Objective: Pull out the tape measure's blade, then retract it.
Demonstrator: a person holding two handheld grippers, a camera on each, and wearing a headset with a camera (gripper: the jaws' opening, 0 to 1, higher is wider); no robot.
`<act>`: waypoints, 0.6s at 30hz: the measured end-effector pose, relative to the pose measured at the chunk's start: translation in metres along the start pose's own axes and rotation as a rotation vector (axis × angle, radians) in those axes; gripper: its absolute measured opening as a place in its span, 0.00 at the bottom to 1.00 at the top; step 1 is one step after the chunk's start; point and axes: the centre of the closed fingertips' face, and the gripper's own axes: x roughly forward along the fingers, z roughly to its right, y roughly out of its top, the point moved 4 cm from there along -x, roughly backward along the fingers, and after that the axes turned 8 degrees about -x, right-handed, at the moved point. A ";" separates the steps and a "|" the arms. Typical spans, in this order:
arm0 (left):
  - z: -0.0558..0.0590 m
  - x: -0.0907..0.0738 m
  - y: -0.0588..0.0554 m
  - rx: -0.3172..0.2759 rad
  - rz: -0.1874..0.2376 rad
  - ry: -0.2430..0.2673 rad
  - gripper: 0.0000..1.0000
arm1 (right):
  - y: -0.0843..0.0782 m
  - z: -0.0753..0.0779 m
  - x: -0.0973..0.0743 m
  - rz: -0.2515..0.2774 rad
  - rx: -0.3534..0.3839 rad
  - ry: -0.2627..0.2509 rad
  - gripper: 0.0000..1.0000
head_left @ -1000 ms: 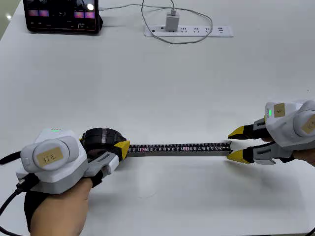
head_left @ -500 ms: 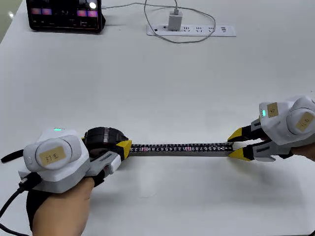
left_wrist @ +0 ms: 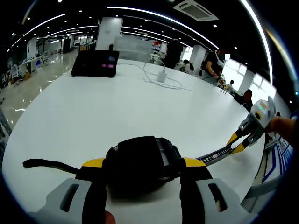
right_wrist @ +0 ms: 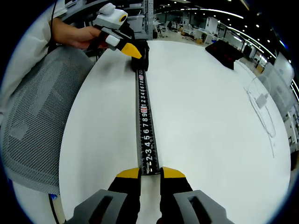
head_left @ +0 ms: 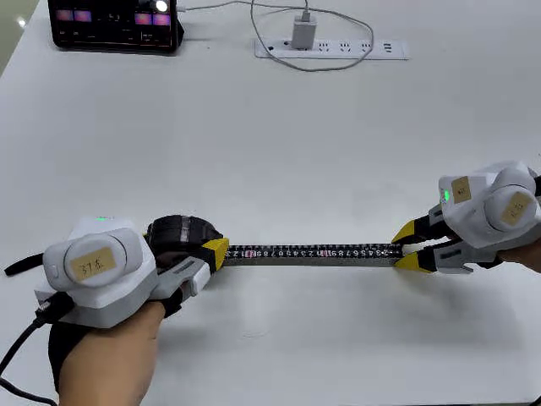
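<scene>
A black tape measure case [head_left: 179, 237] lies on the white table [head_left: 279, 144] at the left, and my left gripper [head_left: 199, 254] is shut around it. In the left gripper view the case [left_wrist: 142, 161] sits between the two yellow-tipped jaws of my left gripper [left_wrist: 144, 163]. The dark numbered blade [head_left: 313, 252] runs flat along the table to the right. My right gripper [head_left: 407, 246] pinches the blade's far end. In the right gripper view the blade [right_wrist: 145, 121] ends between the jaws of my right gripper [right_wrist: 150, 173], and the case [right_wrist: 141, 58] lies far off.
A black device with a lit screen [head_left: 114, 25] stands at the back left. A white power strip [head_left: 331, 48] with a charger and looped cable lies at the back. A grey mesh chair [right_wrist: 32, 121] stands beside the table's near edge.
The right gripper's jaws have narrowed onto the blade's end. The blade's length and the left gripper look unchanged.
</scene>
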 end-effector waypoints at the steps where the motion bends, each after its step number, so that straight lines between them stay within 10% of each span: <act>1: 0.000 0.000 0.000 0.000 0.001 0.001 0.59 | 0.000 0.000 0.000 -0.002 -0.002 -0.001 0.12; 18: -0.002 0.001 0.001 0.003 -0.026 0.012 0.57 | 0.001 0.002 0.000 -0.014 0.000 0.007 0.11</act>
